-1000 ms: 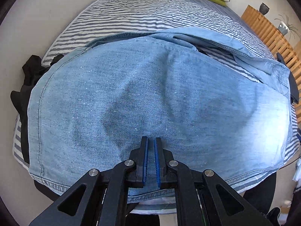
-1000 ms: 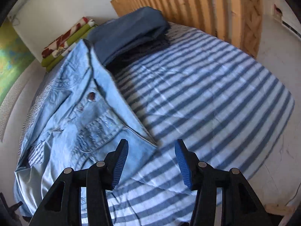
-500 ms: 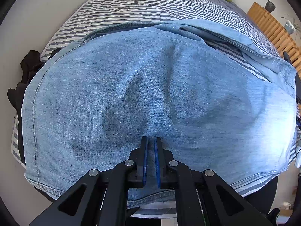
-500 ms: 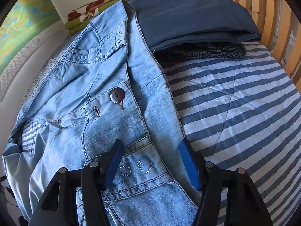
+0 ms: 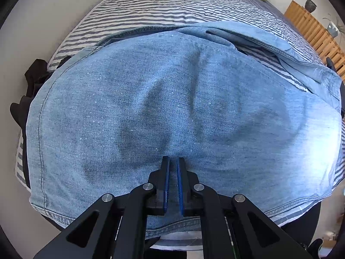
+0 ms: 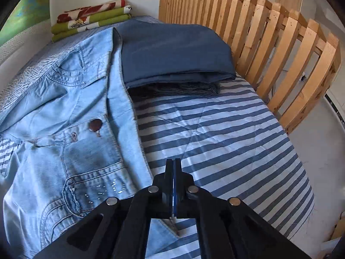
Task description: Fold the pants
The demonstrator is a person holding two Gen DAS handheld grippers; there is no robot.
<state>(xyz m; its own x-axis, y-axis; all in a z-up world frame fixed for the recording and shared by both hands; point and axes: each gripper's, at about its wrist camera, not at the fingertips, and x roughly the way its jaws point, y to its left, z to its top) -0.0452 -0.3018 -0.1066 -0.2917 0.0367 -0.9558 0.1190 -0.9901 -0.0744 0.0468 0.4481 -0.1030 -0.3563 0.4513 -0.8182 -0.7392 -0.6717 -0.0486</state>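
Observation:
Light blue jeans (image 5: 163,108) lie spread across the striped bed. In the left wrist view a wide denim leg fills the frame, and creases run toward my left gripper (image 5: 173,158), which is shut on the cloth near the hem with a narrow slit between its fingers. The right wrist view shows the waist, its brown button (image 6: 95,125) and a studded pocket (image 6: 101,187). My right gripper (image 6: 173,160) is shut at the waist edge, which runs in under its fingers. Where the cloth enters them is hidden.
A folded dark blue stack (image 6: 172,54) lies beside the waist, against a curved wooden slat rail (image 6: 291,64). Folded green and red cloths (image 6: 90,19) sit at the far wall. Dark clothing (image 5: 28,95) hangs off the bed's left edge. The striped cover (image 6: 237,142) lies to the right.
My right gripper went from wide open over the pocket to shut at the waist edge, and its view tilted up. The left gripper stayed shut while the leg cloth shifted slightly.

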